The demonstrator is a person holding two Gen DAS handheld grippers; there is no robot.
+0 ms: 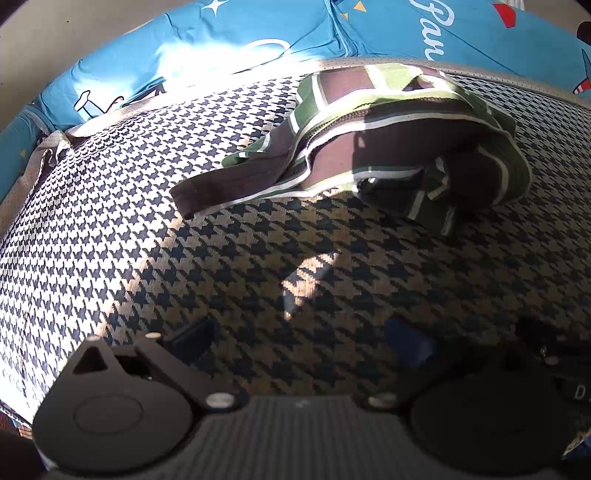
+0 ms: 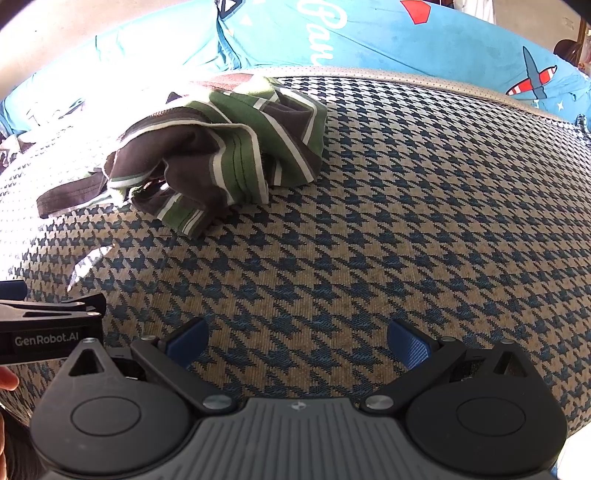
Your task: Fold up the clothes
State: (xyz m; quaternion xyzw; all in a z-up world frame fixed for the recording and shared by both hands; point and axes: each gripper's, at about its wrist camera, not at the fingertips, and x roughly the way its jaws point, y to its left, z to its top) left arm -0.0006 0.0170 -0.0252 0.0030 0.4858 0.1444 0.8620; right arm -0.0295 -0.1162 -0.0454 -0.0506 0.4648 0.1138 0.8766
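A crumpled garment with green, brown and white stripes (image 1: 369,136) lies in a heap on the houndstooth cushion (image 1: 184,240), one brown sleeve stretched out to the left. In the right wrist view the same garment (image 2: 207,155) sits at the upper left. My left gripper (image 1: 299,341) hovers open above bare cushion, well short of the garment, nothing between its blue pads (image 1: 406,341). My right gripper (image 2: 297,345) is also open and empty, to the right of and below the heap. The left gripper's body (image 2: 48,332) shows at the left edge of the right wrist view.
Blue printed pillows (image 1: 258,33) line the back of the cushion; they appear again as pillows (image 2: 369,37) in the right wrist view. Strong sunlight washes out the far left. The houndstooth cushion (image 2: 424,221) stretches wide to the right of the garment. A fingertip (image 2: 7,378) shows at the left edge.
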